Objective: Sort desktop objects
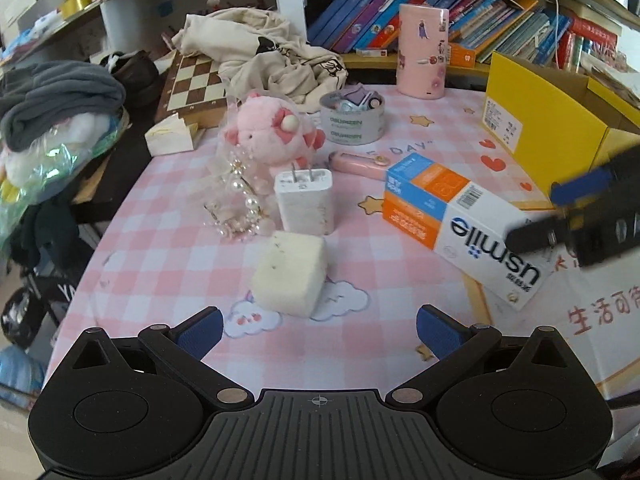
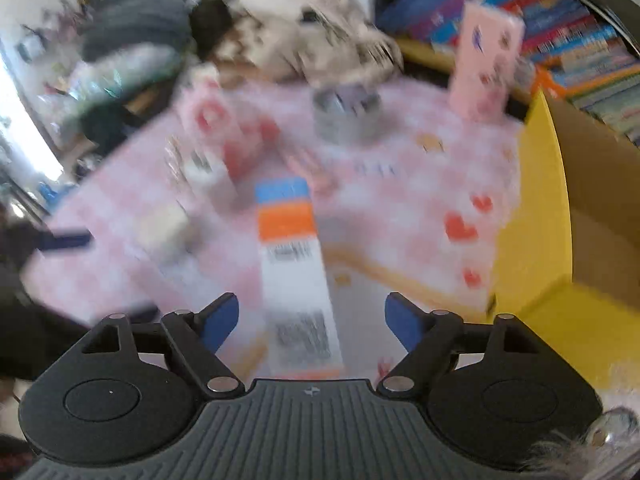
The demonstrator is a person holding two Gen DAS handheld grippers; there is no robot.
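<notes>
blue-padded right tongs (image 2: 312, 320) gape around the toothpaste box (image 2: 298, 280); left tongs (image 1: 320, 330) wide, empty.

Pink-checked tablecloth (image 1: 168, 248) — blue-orange-white box (image 1: 452, 216)

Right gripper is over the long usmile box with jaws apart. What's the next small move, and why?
Probably lower the right gripper straight down until its blue pads straddle the usmile box, then close. In the right wrist view the box runs lengthwise between the open jaws, roughly centred, with neither pad touching it. The yellow box stands open just beside it, a likely drop spot.
</notes>
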